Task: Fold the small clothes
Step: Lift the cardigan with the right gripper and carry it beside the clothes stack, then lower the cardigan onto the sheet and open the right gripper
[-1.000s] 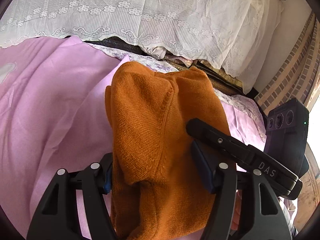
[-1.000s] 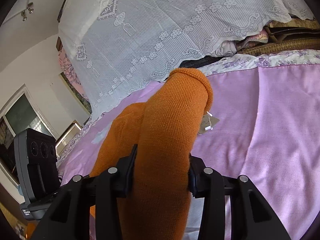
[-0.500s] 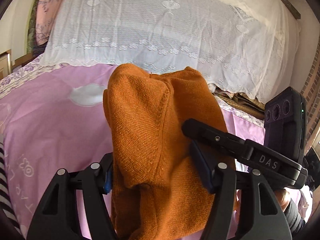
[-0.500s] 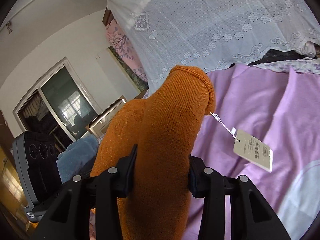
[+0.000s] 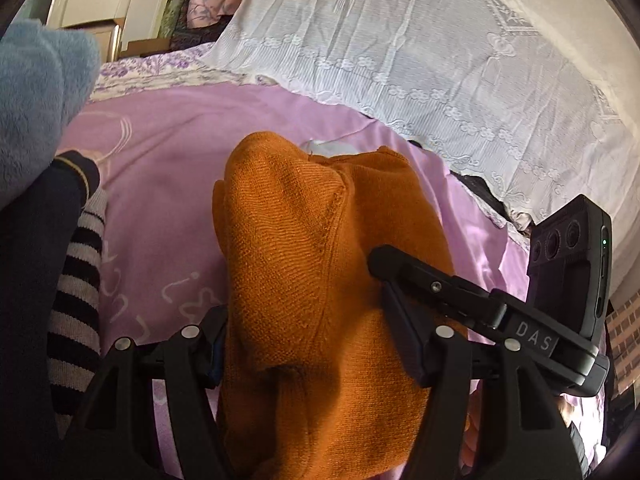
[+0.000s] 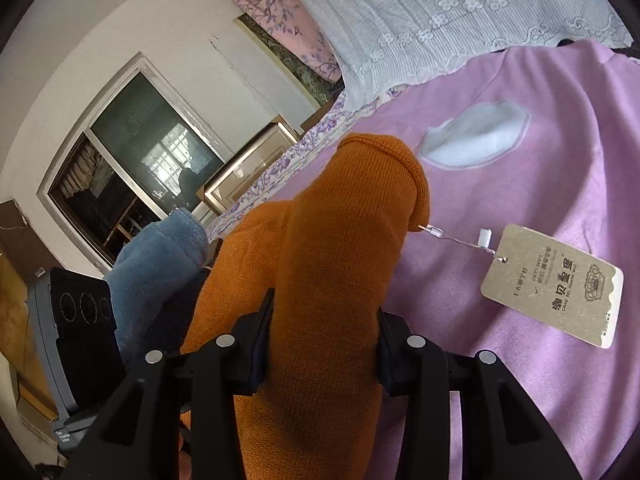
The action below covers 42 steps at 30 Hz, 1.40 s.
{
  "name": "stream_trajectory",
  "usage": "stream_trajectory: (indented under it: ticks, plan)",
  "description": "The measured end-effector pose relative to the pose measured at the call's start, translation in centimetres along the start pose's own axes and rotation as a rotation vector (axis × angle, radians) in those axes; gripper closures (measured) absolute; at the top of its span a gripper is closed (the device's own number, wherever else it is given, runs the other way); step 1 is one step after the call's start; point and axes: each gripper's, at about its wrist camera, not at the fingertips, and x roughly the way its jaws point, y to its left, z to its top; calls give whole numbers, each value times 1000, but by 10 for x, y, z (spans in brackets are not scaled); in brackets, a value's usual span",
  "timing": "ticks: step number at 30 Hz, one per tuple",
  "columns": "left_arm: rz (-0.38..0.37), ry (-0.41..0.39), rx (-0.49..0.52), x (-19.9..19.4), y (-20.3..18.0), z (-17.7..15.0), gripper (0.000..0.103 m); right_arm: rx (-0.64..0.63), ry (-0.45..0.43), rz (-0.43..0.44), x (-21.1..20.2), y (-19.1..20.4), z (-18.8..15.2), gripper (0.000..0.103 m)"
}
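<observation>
An orange knit garment (image 5: 312,280) is bunched between the fingers of my left gripper (image 5: 316,344), which is shut on it and holds it above the pink bed cover (image 5: 168,216). My right gripper (image 6: 324,344) is shut on another part of the same orange garment (image 6: 332,264), a rolled end with a cardboard price tag (image 6: 552,284) hanging from it on a string. The right gripper's black body (image 5: 500,316) shows at the right of the left wrist view, touching the garment.
A blue fleece garment (image 5: 36,112) and a black-and-white striped piece (image 5: 76,304) lie at the left. The blue fleece (image 6: 160,264) shows in the right wrist view too. White lace-covered pillows (image 5: 420,52) line the bed's far side. A window (image 6: 132,168) and framed picture (image 6: 248,168) stand beyond.
Both grippers have swung left together with the orange garment still held. The blue fleece and striped piece have come into view, and the price tag has swung out to the right.
</observation>
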Motion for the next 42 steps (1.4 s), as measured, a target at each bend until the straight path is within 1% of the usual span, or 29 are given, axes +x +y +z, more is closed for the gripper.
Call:
stream_trajectory:
  ticks: [2, 6, 11, 13, 15, 16, 18, 19, 21, 24, 27, 29, 31, 33, 35, 37, 39, 42]
  plan:
    - [27, 26, 6, 9, 2, -1, 40, 12, 18, -6, 12, -7, -1, 60]
    - [70, 19, 51, 13, -7, -7, 40, 26, 20, 0, 16, -14, 2, 60]
    - [68, 22, 30, 17, -5, -10, 39, 16, 17, -10, 17, -19, 5, 60]
    - [69, 34, 14, 21, -2, -11, 36, 8, 27, -20, 18, -21, 5, 60]
    - [94, 71, -3, 31, 3, -12, 28, 6, 56, -60, 21, -25, 3, 52]
    - [101, 89, -8, 36, 5, -13, 27, 25, 68, -72, 24, -31, 2, 51]
    - [107, 95, -8, 39, 5, -13, 23, 67, 74, -58, 25, -42, -2, 51]
    - [117, 87, 1, 39, 5, -14, 22, 75, 69, -50, 23, -43, -2, 51]
    - [143, 72, 19, 37, 3, -16, 19, 55, 54, -64, 19, -40, -4, 50]
    - [162, 48, 39, 32, 0, -18, 18, 36, 16, -66, 11, -38, -6, 47]
    - [184, 28, 45, 26, 0, -20, 17, 61, -32, -57, -2, -42, -8, 47]
    - [219, -2, 63, 20, -3, -22, 17, 62, -50, -65, -7, -43, -11, 46]
    - [266, -40, 94, 14, -7, -25, 17, 40, -59, -92, -10, -38, -12, 44]
    - [311, -78, 123, 8, -12, -29, 17, 10, -66, -120, -16, -32, -16, 40]
    - [346, -109, 142, 1, -16, -33, 16, -16, -75, -157, -21, -27, -20, 37]
    - [372, -144, 144, -7, -17, -36, 13, -39, -90, -197, -28, -22, -24, 35]
    - [401, -176, 152, -15, -19, -42, 10, -54, -114, -228, -37, -19, -30, 30]
    - [429, -201, 177, -23, -25, -52, 9, -79, -145, -281, -50, -14, -39, 28]
